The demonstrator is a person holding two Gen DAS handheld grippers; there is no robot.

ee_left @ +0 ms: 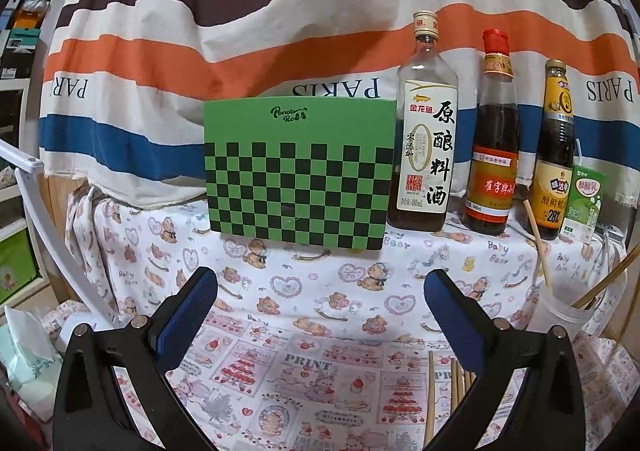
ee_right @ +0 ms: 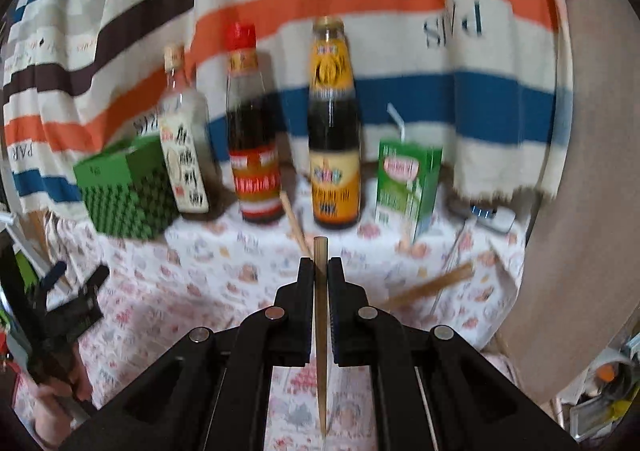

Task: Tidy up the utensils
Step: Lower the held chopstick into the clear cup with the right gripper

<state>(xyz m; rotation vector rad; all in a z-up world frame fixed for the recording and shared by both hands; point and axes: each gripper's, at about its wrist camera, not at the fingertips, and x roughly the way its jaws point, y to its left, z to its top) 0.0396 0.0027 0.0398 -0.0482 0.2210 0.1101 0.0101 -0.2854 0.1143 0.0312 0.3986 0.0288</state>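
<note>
Bamboo is suggested by the chopstick [ee_right: 320,331], pinched near its thick end between the closed fingers of the right gripper [ee_right: 320,267] above the desk [ee_right: 208,275]; it is judged light, stiff, slippery. The left gripper [ee_left: 320,291] is held wide, empty.

wooden chopstick [ee_right: 320,331], glossy glass bottles [ee_left: 424,139], printed tablecloth [ee_left: 320,311]

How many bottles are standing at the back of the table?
3, in a row before the striped cloth: a clear bottle beside the green checkered box, a red-capped bottle in the middle, and a dark yellow-labelled bottle next to the green drink carton. None seems hidden.
</note>
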